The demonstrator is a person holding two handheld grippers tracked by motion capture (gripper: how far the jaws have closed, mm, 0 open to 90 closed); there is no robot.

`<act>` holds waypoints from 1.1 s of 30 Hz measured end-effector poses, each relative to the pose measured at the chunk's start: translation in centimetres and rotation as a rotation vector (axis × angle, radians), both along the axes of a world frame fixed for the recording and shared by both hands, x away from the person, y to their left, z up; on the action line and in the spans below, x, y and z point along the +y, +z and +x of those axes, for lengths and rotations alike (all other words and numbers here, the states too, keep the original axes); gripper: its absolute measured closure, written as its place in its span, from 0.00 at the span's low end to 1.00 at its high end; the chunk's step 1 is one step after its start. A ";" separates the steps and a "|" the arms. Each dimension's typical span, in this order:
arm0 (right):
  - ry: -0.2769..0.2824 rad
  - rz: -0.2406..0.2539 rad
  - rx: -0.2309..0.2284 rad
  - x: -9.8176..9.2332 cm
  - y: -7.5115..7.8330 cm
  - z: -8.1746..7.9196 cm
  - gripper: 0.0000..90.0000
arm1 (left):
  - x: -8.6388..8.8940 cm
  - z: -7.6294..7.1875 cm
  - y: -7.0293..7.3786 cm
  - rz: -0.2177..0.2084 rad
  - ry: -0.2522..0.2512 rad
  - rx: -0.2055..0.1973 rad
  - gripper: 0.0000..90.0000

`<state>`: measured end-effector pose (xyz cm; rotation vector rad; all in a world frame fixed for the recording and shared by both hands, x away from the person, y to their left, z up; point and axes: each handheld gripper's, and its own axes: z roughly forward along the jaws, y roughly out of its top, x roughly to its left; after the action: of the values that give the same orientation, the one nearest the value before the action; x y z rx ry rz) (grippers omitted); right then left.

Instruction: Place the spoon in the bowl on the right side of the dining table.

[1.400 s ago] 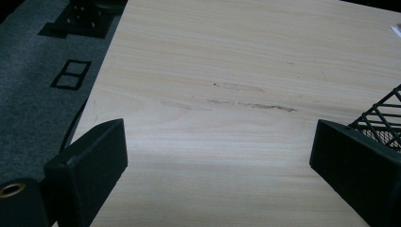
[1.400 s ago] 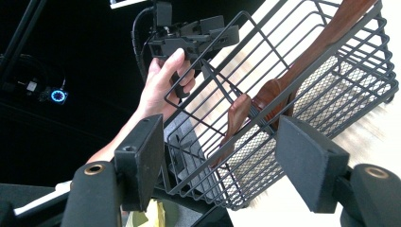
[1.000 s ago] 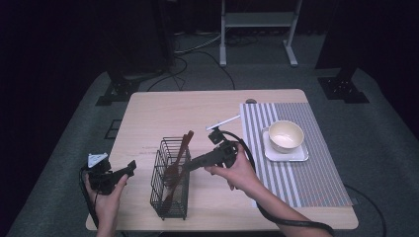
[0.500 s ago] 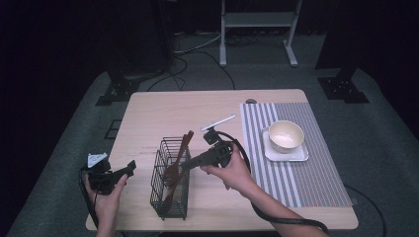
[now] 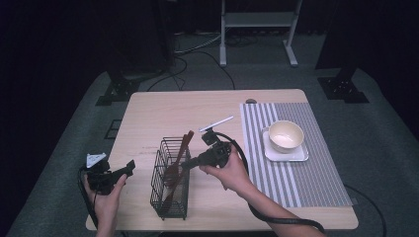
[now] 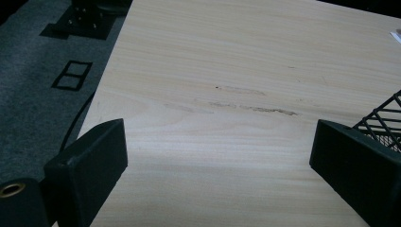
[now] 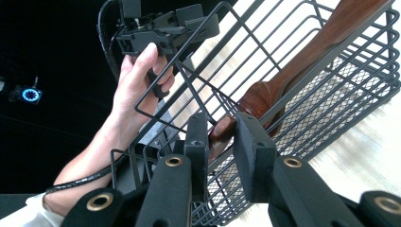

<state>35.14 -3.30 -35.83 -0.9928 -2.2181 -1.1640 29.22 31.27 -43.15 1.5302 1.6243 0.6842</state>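
High view: my right gripper (image 5: 190,162) sits at the wire basket (image 5: 170,178), which stands near the table's (image 5: 163,106) front edge. Jaws have just been closing on the handle of a wooden spoon (image 5: 179,155) leaning in the basket, its end tipped toward one o'clock. My left gripper (image 5: 129,167) rests at nine o'clock of the basket, apart from it. Striped mat (image 5: 296,173) with a cream cup (image 5: 285,136) on a white saucer (image 5: 286,154) lies off at two o'clock.

Left gripper view: jaws wide apart, bare tabletop (image 6: 236,71) between them; basket corner (image 6: 383,118) at three o'clock.

Right gripper view: both pads (image 7: 253,151) pinch the dark wooden spoon handle (image 7: 227,130) inside the basket rim (image 7: 302,71). Left hand (image 7: 135,90) with its gripper at eleven o'clock.
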 end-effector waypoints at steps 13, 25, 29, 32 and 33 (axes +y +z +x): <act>0.004 0.016 -0.028 -0.3 0.7 -0.4 0.89 | -0.1 0.0 0.0 -0.003 0.001 -0.003 0.04; -0.014 0.051 -0.068 -1.4 2.6 -0.6 0.92 | -0.1 0.0 0.0 -0.002 0.002 -0.003 0.04; -0.021 0.048 -0.099 -1.9 3.5 -0.8 0.92 | 0.0 -0.1 0.1 0.000 0.002 -0.002 0.04; -0.034 0.056 -0.109 -2.4 4.0 -0.7 0.92 | 0.0 -0.1 0.1 0.000 0.003 -0.002 0.04; -0.034 0.056 -0.109 -2.4 4.0 -0.7 0.92 | 0.0 -0.1 0.1 0.000 0.003 -0.002 0.04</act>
<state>34.41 -5.69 -31.83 -0.9692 -2.2466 -1.3174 29.16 31.23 -43.10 1.5272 1.6253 0.6864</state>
